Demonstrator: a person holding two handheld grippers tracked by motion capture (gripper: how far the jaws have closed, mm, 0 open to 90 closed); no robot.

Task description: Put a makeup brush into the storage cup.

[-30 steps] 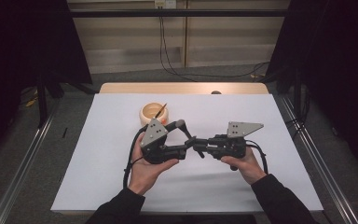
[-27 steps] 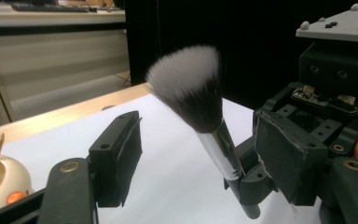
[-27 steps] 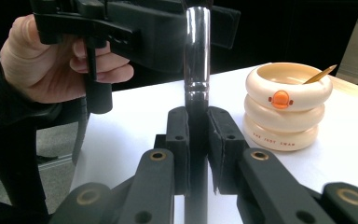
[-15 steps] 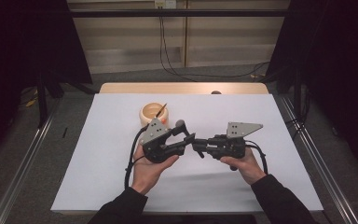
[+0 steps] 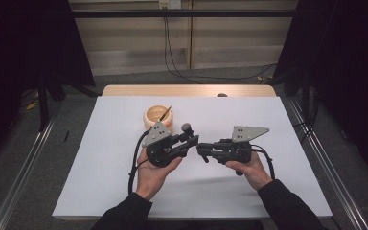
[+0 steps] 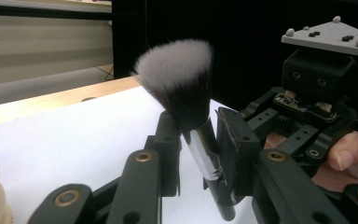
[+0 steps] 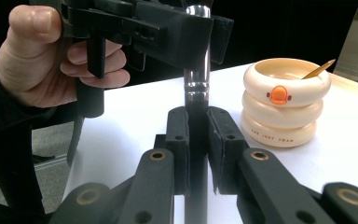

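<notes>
Item: makeup brush with a black handle, chrome ferrule and fluffy grey-tipped black bristles, held upright above the white-covered counter between the two tongs.

Right tongs: clenched on the lower black handle, pads pressing from both sides.

Left tongs: jaws have just been closing around the chrome ferrule just below the bristles; one pad touches the ferrule, the other stands a little apart from it, so a full grip is not shown. They sit directly above the right tongs on the same brush.

Nearby: cream ring-stacked ceramic pot with an orange duck-bill emblem, standing on the counter beyond the left tongs, a thin gold-coloured stick leaning inside it.
</notes>
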